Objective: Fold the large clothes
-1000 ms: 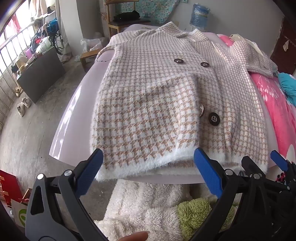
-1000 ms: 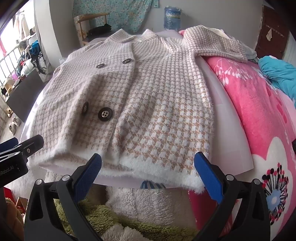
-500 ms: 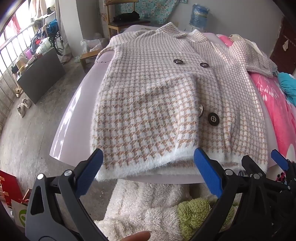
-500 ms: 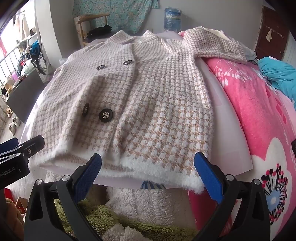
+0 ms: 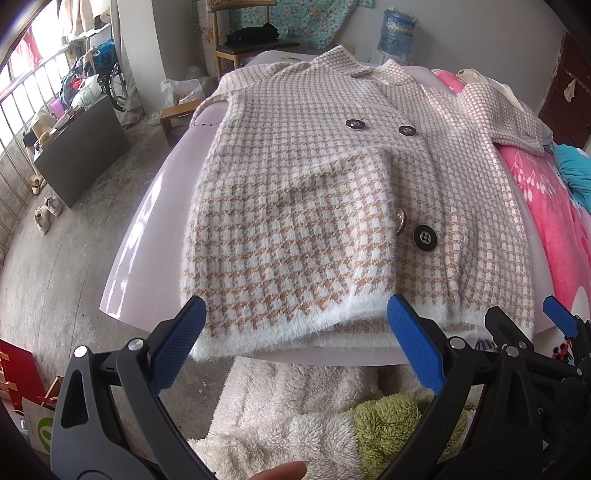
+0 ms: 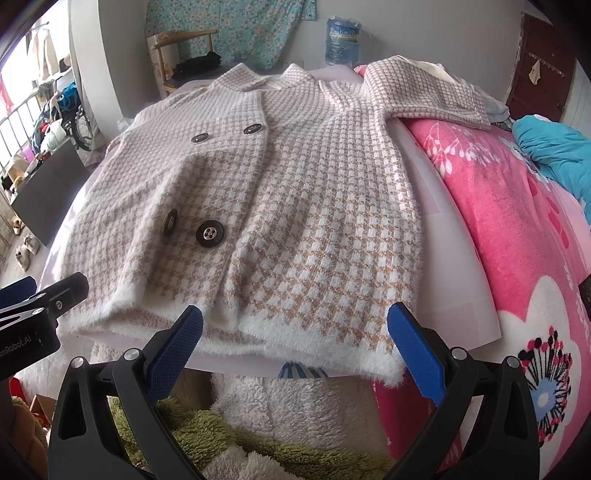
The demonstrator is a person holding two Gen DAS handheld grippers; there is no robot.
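Note:
A beige-and-white houndstooth coat (image 5: 332, 206) (image 6: 295, 206) with dark buttons lies front-up on a pale lilac board (image 5: 147, 236), its fluffy white hem toward me. Its left sleeve is folded across the body; the right sleeve (image 6: 424, 92) stretches out toward the pink bedding. My left gripper (image 5: 295, 332) is open just short of the hem's left half, holding nothing. My right gripper (image 6: 295, 332) is open just short of the hem's right half, also holding nothing. The left gripper's body (image 6: 33, 314) shows at the left edge of the right wrist view.
A pink floral blanket (image 6: 517, 240) and a teal cloth (image 6: 554, 147) lie to the right of the board. Below the hem sit white and green fleecy fabrics (image 5: 314, 406). To the left is bare concrete floor (image 5: 55, 258), with a dark cabinet, shoes, a wooden chair (image 5: 251, 40) and a water jug (image 5: 399, 29).
Both grippers have stayed nearly still; the views shift only slightly. The coat has not moved.

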